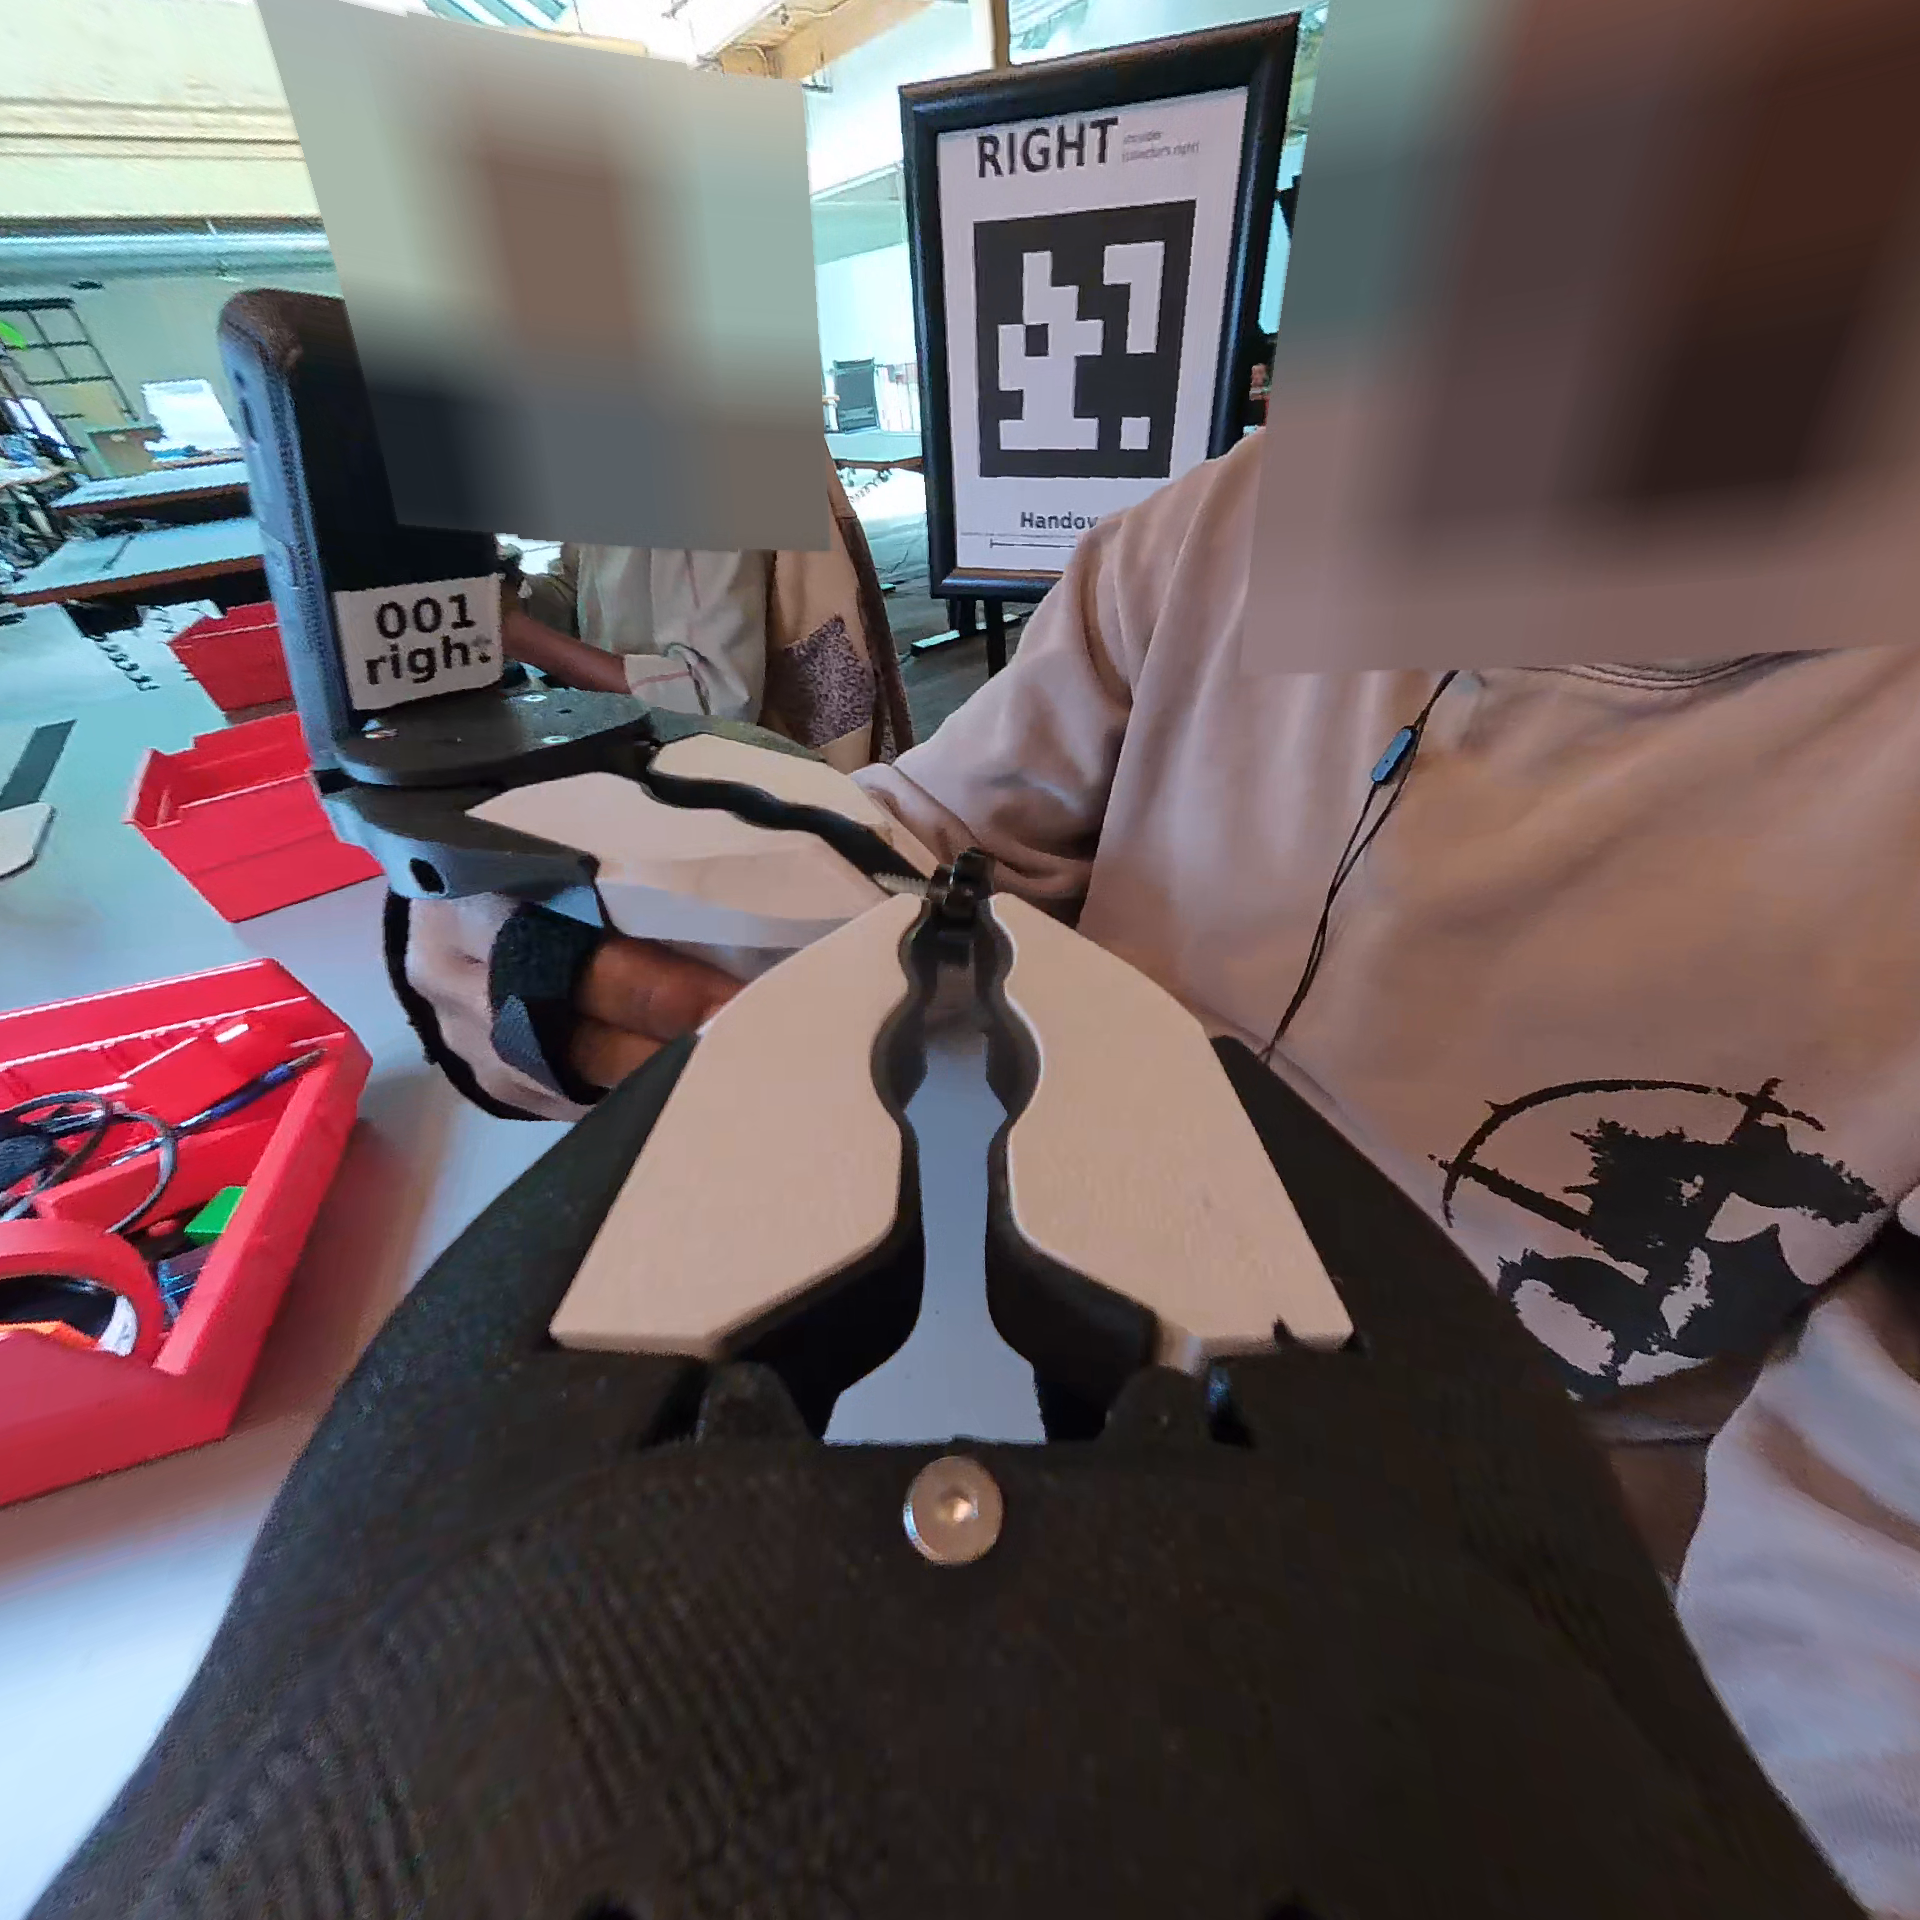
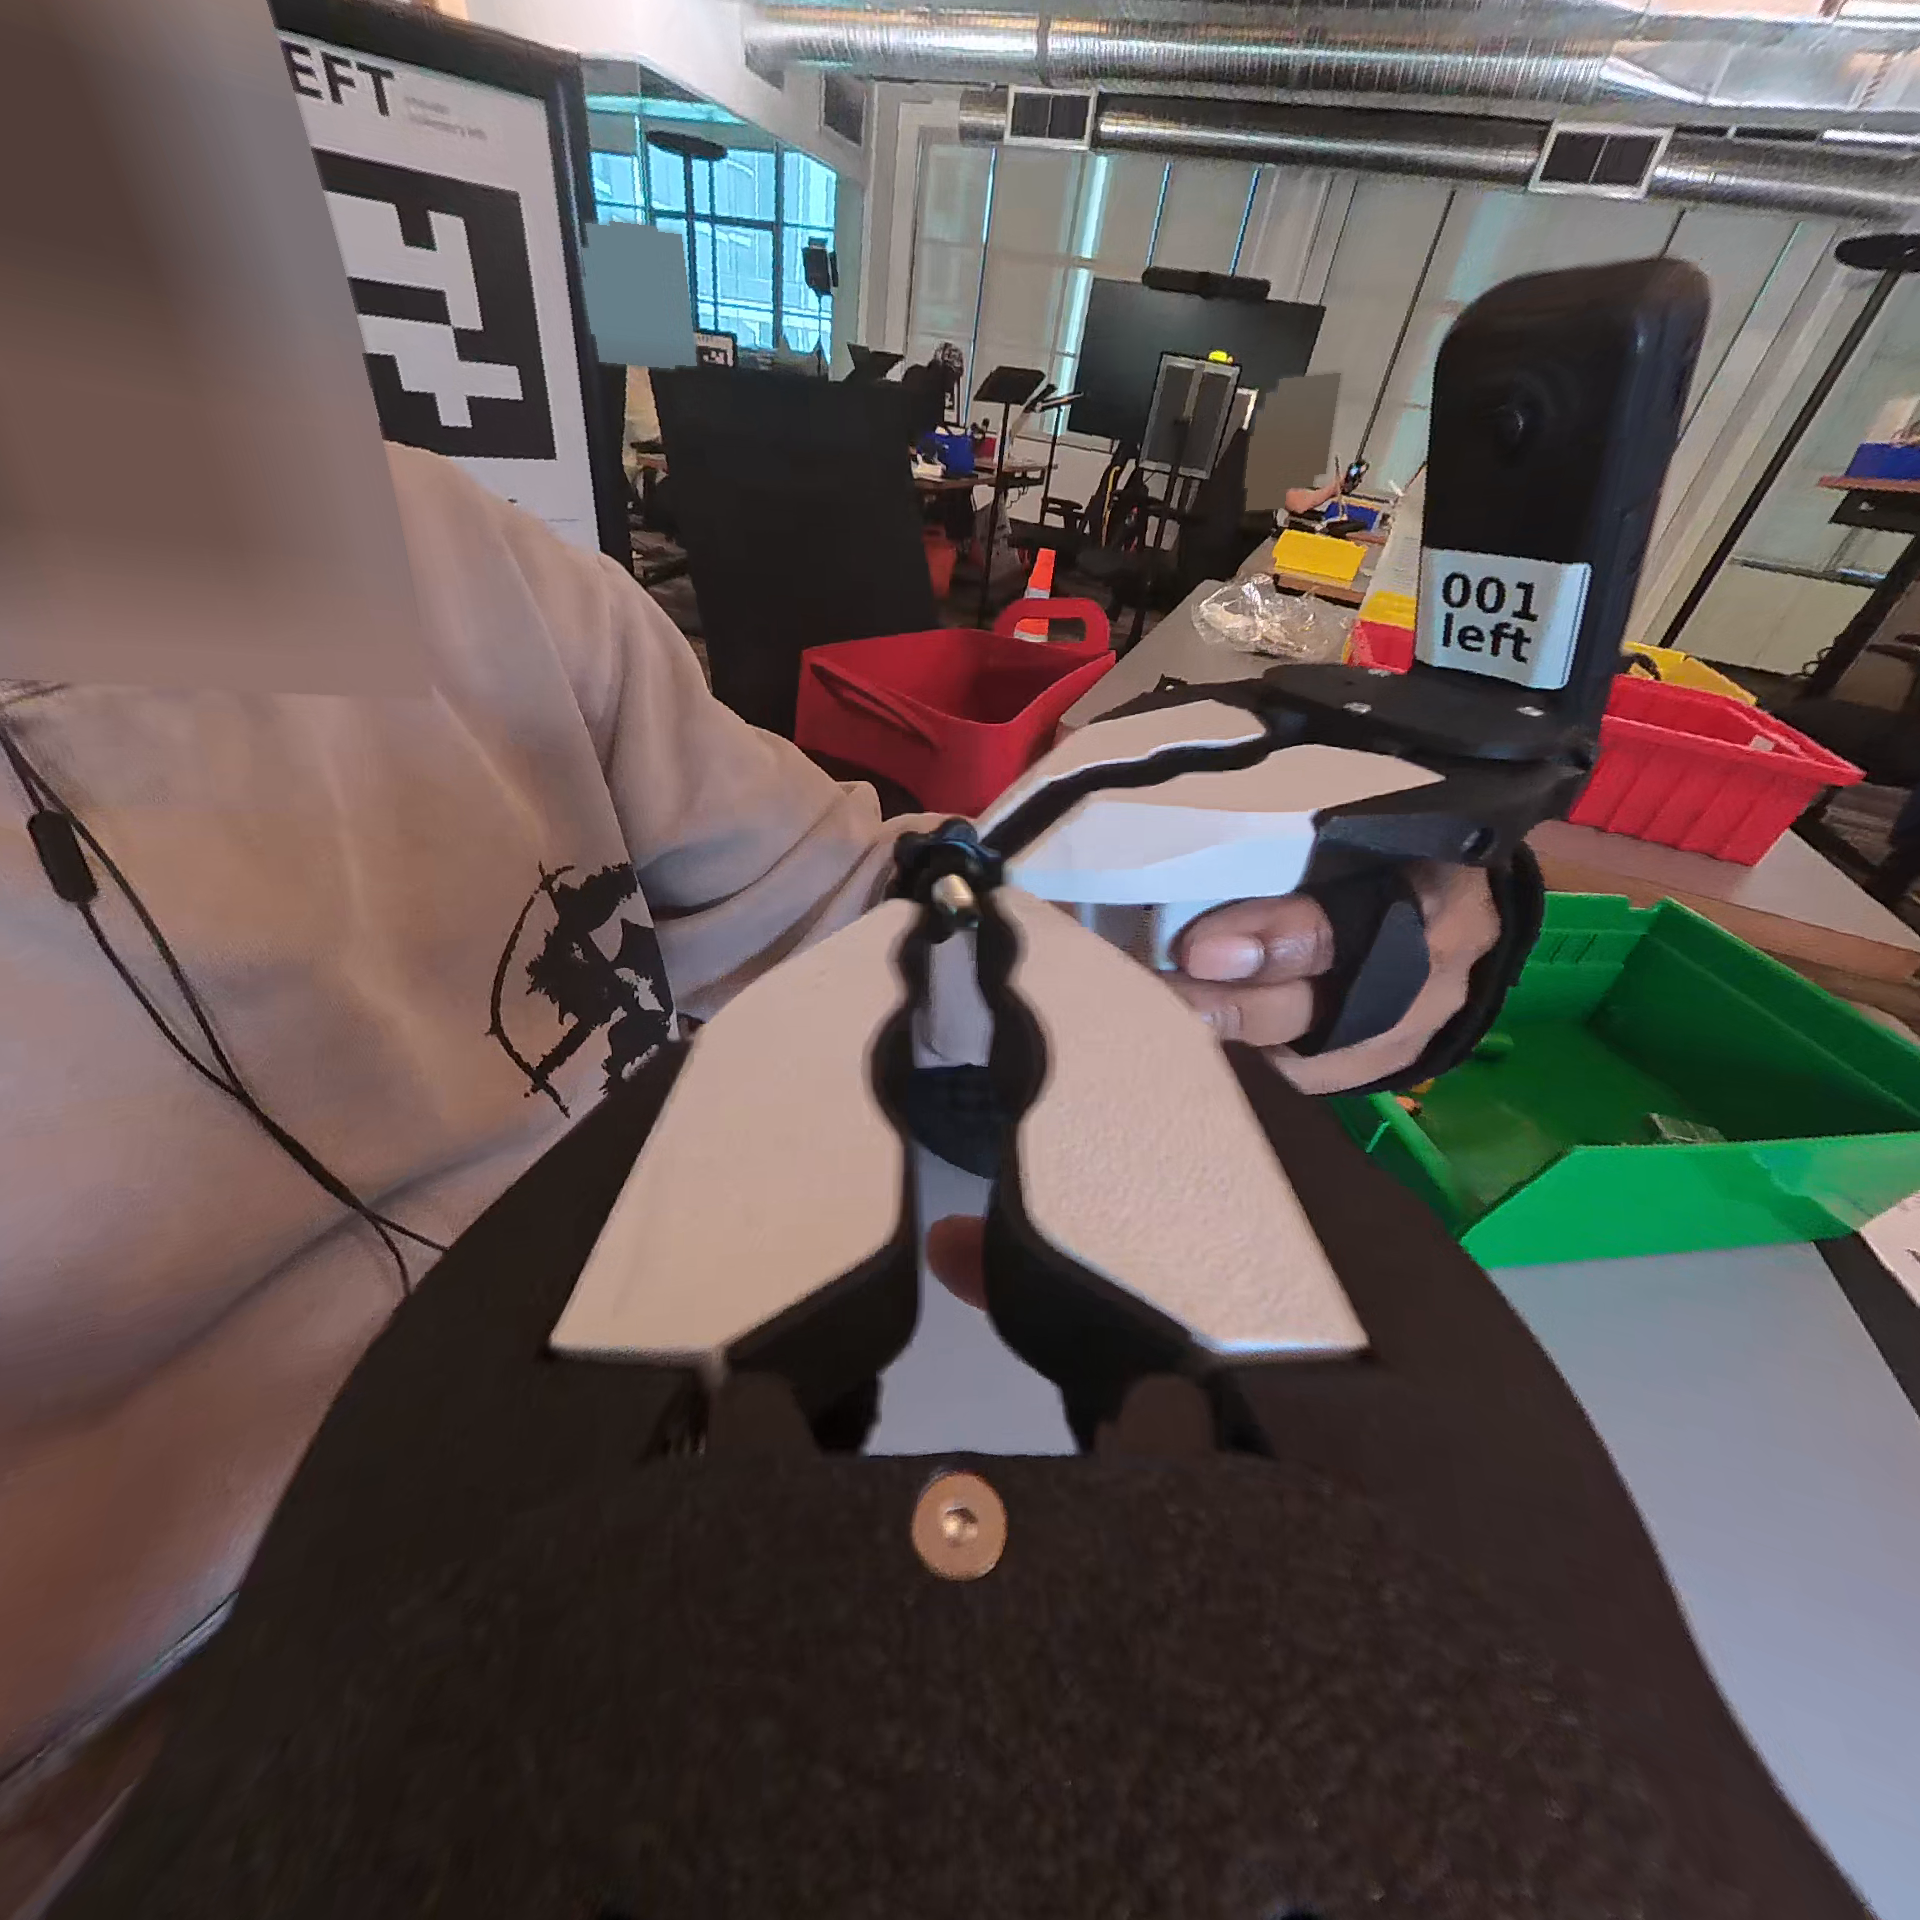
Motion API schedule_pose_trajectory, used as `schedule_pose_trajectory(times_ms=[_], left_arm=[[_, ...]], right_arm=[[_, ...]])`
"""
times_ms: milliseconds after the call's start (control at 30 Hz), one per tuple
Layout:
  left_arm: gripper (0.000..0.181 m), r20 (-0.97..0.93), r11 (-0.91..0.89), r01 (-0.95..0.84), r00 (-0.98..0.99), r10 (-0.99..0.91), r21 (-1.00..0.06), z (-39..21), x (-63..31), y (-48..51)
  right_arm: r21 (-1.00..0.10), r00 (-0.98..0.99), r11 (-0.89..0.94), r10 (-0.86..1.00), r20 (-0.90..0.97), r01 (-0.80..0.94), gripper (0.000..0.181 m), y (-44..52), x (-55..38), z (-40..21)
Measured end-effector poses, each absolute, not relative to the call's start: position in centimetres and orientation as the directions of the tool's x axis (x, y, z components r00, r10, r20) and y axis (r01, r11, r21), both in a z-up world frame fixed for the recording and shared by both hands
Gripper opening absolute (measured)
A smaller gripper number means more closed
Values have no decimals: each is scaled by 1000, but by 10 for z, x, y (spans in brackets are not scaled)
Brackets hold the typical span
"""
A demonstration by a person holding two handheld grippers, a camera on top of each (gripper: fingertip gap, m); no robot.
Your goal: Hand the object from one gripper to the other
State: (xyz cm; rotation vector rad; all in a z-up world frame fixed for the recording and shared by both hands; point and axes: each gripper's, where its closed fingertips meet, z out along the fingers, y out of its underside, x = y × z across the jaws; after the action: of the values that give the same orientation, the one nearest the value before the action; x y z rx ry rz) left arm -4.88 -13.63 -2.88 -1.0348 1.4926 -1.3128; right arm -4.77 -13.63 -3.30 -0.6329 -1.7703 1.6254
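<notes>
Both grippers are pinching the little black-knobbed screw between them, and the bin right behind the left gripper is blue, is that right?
Not quite: the right wrist view shows that bin is green. Both the left gripper and right gripper do pinch the screw.

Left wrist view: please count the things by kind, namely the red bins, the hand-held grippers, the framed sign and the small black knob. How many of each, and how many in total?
Red bins: 3
Hand-held grippers, left and right: 2
Framed sign: 1
Black knob: 1
Total: 7
</notes>
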Motion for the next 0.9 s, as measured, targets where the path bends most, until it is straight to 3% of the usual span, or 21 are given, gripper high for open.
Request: schedule_pose_trajectory(times_ms=[167,267,467,733,900], left_arm=[[5,-107,104,45,-84,-991,-994,-12,-59,-107],[13,-137,164,127,203,-970,-978,11,-72,-71],[21,-218,313,106,511,-832,-944,29,-73,-45],[18,-373,439,-57,630,-681,-897,27,-60,-40],[13,-401,454,-69,599,-693,-888,31,-62,-49]], right_arm=[[-978,-511,131,836,198,-164,5,-111,-57,-14],[-948,-277,165,930,242,-274,5,-79,-60,8],[-819,282,377,920,274,-433,5,-28,-48,36],[-823,228,274,957,180,-498,5,-41,-63,24],[-809,235,349,935,266,-472,5,-51,-64,25]])
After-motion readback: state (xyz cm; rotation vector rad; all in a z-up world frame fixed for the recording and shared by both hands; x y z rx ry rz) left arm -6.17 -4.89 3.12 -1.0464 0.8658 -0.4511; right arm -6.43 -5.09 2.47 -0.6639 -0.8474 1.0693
